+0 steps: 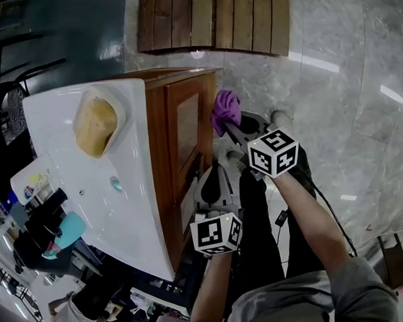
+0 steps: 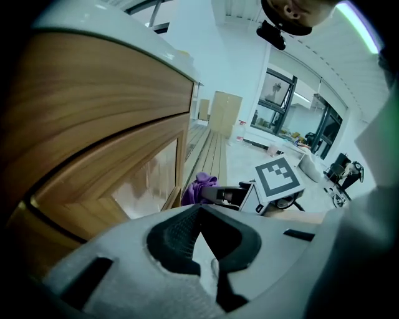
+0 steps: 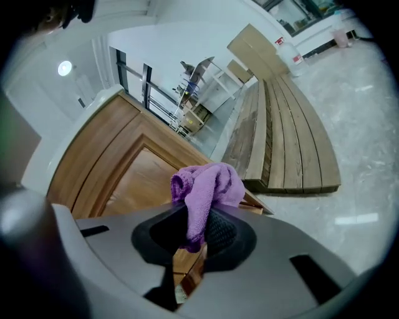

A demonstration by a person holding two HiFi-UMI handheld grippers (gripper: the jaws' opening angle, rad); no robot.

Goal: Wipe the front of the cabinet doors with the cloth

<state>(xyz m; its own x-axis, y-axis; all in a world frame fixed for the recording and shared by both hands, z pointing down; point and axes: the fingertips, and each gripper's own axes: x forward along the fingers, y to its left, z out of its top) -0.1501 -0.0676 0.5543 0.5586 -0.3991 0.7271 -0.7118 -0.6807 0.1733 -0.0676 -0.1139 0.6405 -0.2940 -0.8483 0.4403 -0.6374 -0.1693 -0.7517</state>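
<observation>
The purple cloth (image 1: 225,109) is bunched between the jaws of my right gripper (image 1: 230,128), which is shut on it. It sits beside the far edge of the wooden cabinet door (image 1: 182,134); whether it touches the wood I cannot tell. In the right gripper view the cloth (image 3: 209,184) hangs over the right gripper (image 3: 198,215), with the door panel (image 3: 140,180) just behind. My left gripper (image 1: 212,182) hangs lower, in front of the near door. In the left gripper view the left gripper (image 2: 201,212) is shut on nothing, and the door (image 2: 118,168) runs along its left.
A white sink top (image 1: 127,199) covers the cabinet, with a yellow sponge (image 1: 94,124) in a dish. Bottles and a teal object (image 1: 68,229) crowd its near left end. A slatted wooden bench (image 1: 213,19) stands beyond on the marble floor (image 1: 344,86). The person's legs are below the grippers.
</observation>
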